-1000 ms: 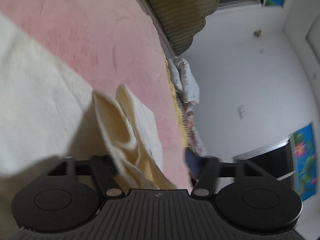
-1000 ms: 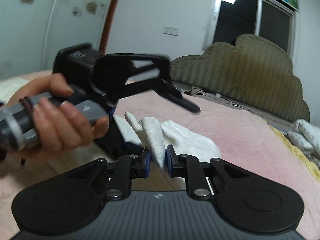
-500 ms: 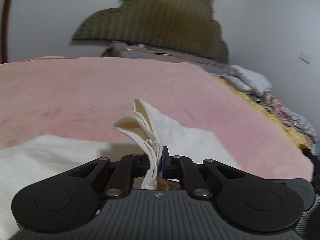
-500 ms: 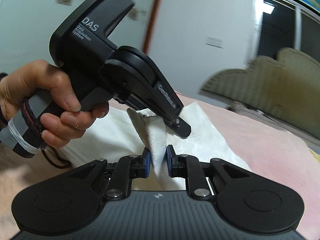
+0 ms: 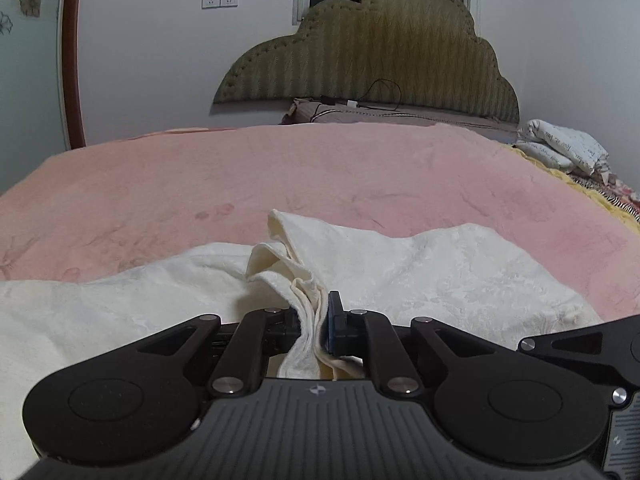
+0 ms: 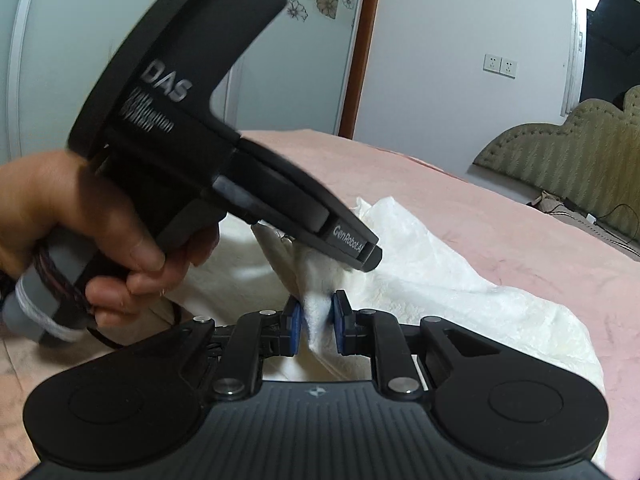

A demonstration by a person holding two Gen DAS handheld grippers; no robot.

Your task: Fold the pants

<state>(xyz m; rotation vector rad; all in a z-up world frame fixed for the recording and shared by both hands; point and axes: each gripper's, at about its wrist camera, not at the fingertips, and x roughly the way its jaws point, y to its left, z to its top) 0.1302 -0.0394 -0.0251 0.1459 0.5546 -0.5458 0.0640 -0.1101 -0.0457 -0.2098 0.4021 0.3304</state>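
Note:
Cream-white pants (image 5: 440, 272) lie spread on a pink blanket (image 5: 320, 168). My left gripper (image 5: 314, 312) pinches a bunched fold of their edge between its blue pads, and its jaws are opening slightly with the cloth still pressed between them. In the right wrist view my right gripper (image 6: 316, 312) is shut on another bunch of the pants (image 6: 440, 280), lifted off the bed. The left gripper (image 6: 362, 258), held by a hand (image 6: 80, 216), sits just above and left of it, its tip on the same raised cloth.
A padded olive headboard (image 5: 380, 52) stands at the far end of the bed, with a cable and charger (image 5: 352, 104) below it. Folded white bedding (image 5: 560, 144) lies at the far right edge. A wall and a door frame (image 6: 360, 48) rise behind.
The left gripper rolled upright, swung to face the headboard and closed on the bunched pants edge. It now fills more of the right wrist view. The right gripper kept its grip.

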